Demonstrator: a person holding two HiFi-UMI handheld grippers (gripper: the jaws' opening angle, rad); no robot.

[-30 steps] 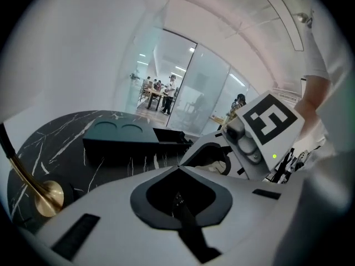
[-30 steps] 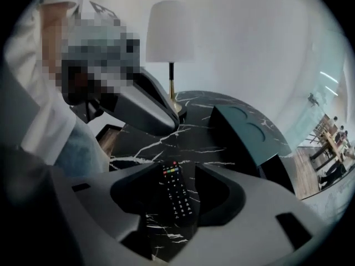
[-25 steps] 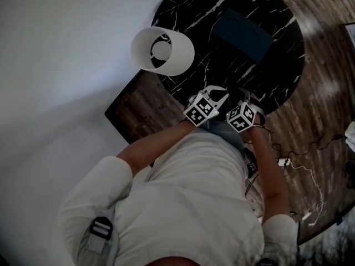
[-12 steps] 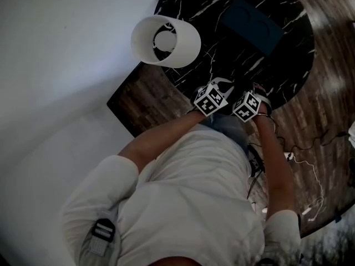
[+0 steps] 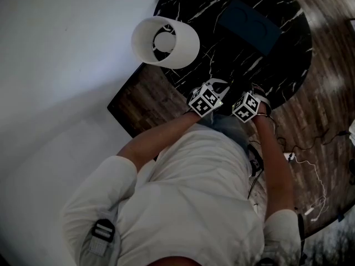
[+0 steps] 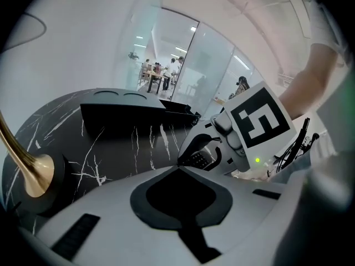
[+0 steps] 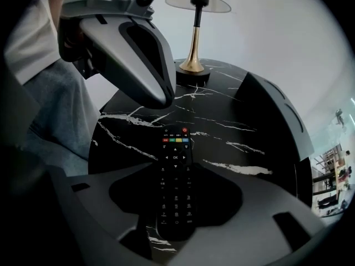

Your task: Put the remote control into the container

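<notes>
A black remote control [image 7: 175, 148] lies flat on the round black marble table [image 5: 288, 65], near its front edge. My right gripper [image 7: 176, 168] straddles it. Its jaws are closing with the remote between them, and the pads stand clear of its sides. The left gripper view also catches the remote [image 6: 198, 159] under the right gripper's jaws. My left gripper [image 5: 217, 85] hovers just left of the right gripper [image 5: 250, 93], shut and with nothing in it [image 7: 161, 98]. The dark rectangular container [image 5: 248, 25] stands farther back on the table [image 6: 123, 111].
A lamp with a white shade [image 5: 165, 42] and brass stem [image 7: 192, 65] stands at the table's left side. A dark board [image 5: 133, 107] lies on the wood floor to the left. Cables and a white power strip [image 5: 291, 158] lie on the floor to the right.
Over the last second both grippers have edged a little farther over the table's front edge. In the last half second the left gripper has drifted slightly left.
</notes>
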